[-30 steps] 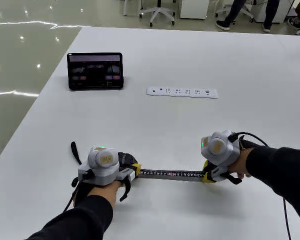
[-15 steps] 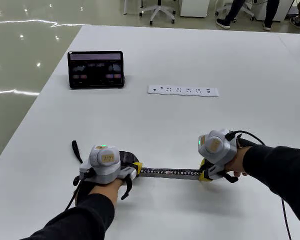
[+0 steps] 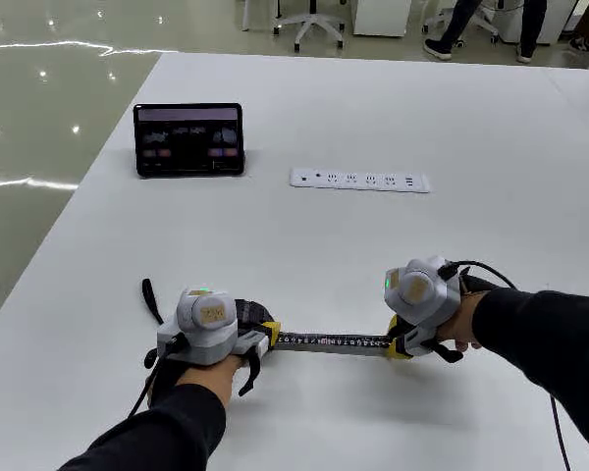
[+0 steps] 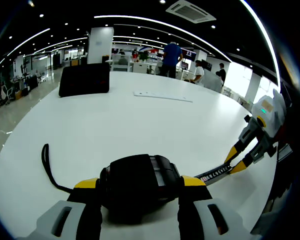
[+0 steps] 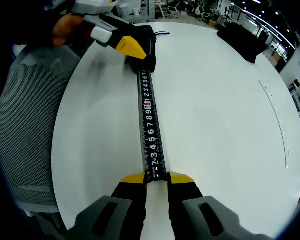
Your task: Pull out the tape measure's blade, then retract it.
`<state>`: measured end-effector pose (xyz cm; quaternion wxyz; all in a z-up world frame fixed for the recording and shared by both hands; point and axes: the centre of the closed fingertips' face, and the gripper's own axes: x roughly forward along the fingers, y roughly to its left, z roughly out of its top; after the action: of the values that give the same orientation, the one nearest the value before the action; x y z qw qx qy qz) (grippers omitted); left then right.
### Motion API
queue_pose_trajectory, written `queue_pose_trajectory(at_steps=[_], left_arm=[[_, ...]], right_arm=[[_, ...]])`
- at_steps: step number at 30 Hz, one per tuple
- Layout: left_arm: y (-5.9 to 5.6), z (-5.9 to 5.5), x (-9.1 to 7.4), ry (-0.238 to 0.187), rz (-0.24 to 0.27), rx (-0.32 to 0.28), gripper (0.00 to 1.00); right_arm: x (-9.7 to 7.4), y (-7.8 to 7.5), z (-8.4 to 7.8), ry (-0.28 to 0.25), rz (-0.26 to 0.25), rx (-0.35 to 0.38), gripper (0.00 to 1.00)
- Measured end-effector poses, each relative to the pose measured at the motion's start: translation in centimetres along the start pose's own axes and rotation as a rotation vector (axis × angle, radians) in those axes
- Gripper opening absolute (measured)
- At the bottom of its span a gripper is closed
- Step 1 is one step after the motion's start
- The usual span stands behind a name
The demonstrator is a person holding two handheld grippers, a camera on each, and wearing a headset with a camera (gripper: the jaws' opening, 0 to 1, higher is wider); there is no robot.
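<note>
Right gripper [image 5: 156, 179] jaws are pinched together on the free end of the blade [image 5: 149, 120], with a yellow tip on either side of the hook end. Left gripper [image 4: 139, 187] is clamped around the black tape measure case [image 4: 140, 172]. The case sits on the white table [image 3: 393, 108] near the front edge, its wrist strap [image 4: 46, 162] trailing off to the side. The blade runs straight and flat between the two grippers, printed side up, low over the table; can't tell if it touches. Progress: the blade is out by a short stretch, so pull-out is underway or done. One moment doesn't say whether it is going out or coming back. Full retraction into the case is not yet done. Tablet [image 3: 187, 138] and power strip [image 3: 360, 181] sit farther back, well apart, not involved.
</note>
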<state>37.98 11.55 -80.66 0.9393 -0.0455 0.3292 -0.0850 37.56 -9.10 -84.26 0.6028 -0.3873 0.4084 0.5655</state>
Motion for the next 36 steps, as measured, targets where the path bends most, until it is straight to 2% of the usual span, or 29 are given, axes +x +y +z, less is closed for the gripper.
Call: queue_pose_trajectory(at_steps=[36], left_arm=[[0.0, 0.1, 0.0, 0.005, -0.004, -0.004, 0.57]], right_arm=[[0.8, 0.2, 1.8, -0.034, 0.001, 0.016, 0.11]])
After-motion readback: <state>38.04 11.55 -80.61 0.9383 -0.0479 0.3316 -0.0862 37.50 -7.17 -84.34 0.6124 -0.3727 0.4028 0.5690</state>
